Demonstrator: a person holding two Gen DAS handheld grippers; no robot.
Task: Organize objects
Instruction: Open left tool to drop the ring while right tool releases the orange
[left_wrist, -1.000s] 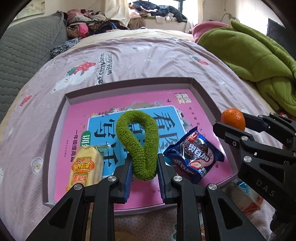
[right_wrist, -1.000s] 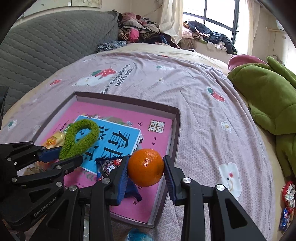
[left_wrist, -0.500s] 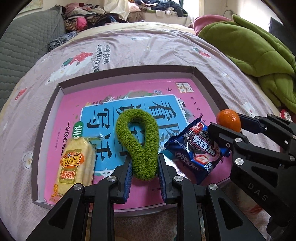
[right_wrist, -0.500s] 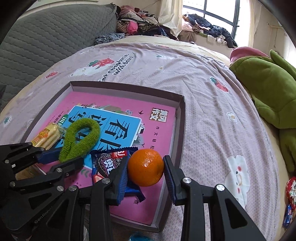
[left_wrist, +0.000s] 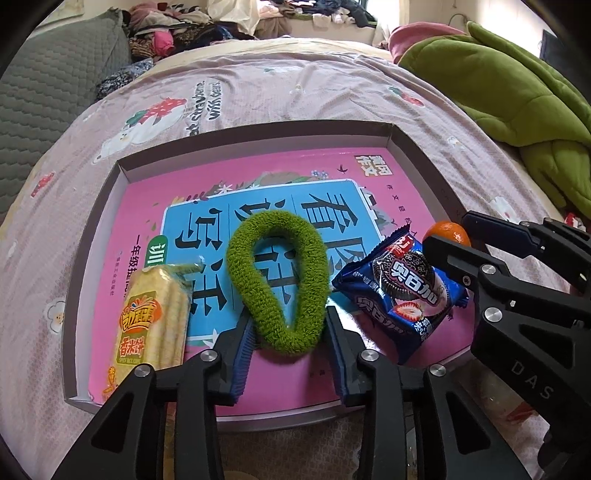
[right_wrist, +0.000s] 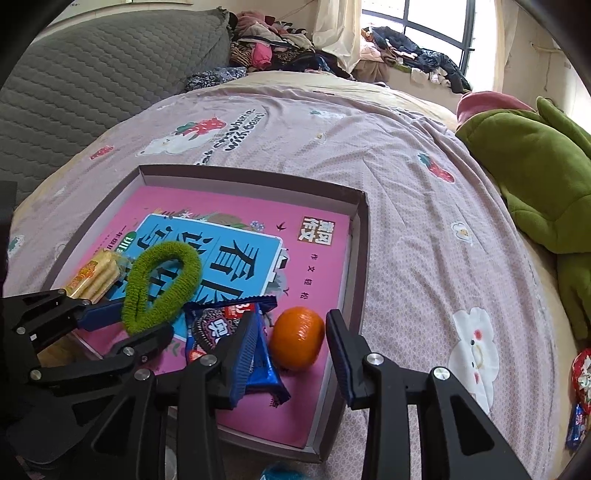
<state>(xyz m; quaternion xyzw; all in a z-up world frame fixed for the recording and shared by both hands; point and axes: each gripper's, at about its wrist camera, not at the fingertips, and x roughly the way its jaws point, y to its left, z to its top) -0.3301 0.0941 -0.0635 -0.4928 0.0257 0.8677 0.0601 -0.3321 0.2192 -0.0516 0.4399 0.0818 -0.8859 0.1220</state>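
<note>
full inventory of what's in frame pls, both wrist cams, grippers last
Tray: 1, grey-brown rim, on the bed, holds all items below up to the orange.
Book: 1, pink with blue panel, flat in the tray.
Hair band: 1, green, fuzzy loop, on the book, centre.
Cracker pack: 1, yellow, near left of the tray.
Cookie packet: 1, blue, right of the hair band.
Orange: 1, orange, in the tray's near right corner.
Bedsheet: 1, lilac, printed, under the tray.
Blanket: 1, green, far right of the bed.
Clothes pile: mixed colours, by the window.
Left gripper: black, blue pads, open around the hair band's near end.
Right gripper: black, blue pads, open either side of the orange.
</note>
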